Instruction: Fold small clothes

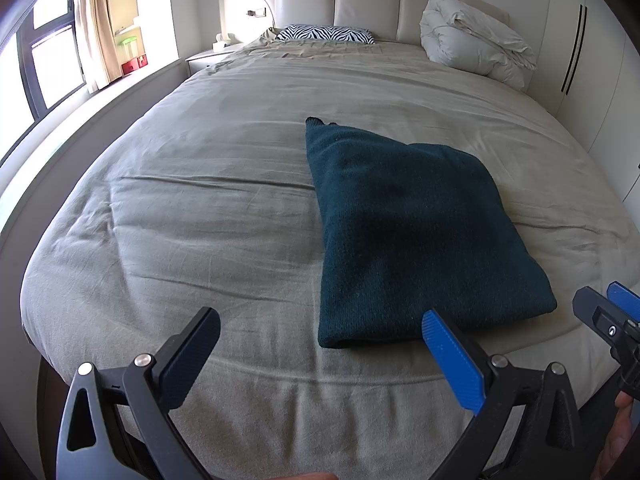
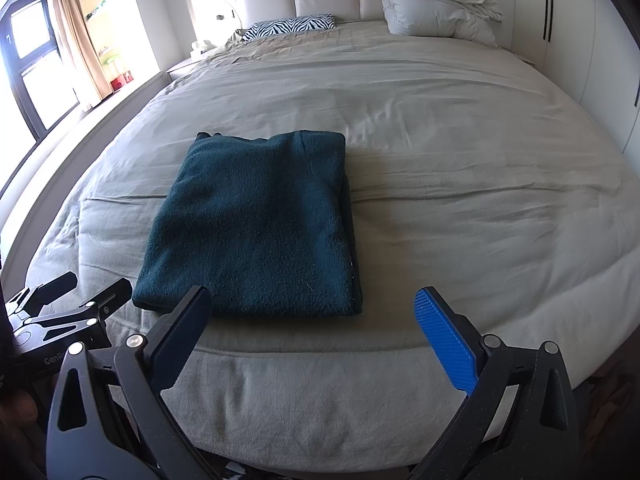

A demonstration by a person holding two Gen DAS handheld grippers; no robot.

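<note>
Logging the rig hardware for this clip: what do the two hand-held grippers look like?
Both look identical. The left hand-held gripper and the right hand-held gripper each have black linkage arms with cut-outs and silver pivot pins. One finger has a dark textured pad, the other a bright blue ribbed pad. Partial white lettering "GenR" is visible on the left unit in the right wrist view. No cables or sleeves are visible.

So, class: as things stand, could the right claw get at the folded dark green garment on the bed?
Probably yes. The right claw is open and empty, just short of the folded garment's near edge, with only bare bedsheet between.
</note>
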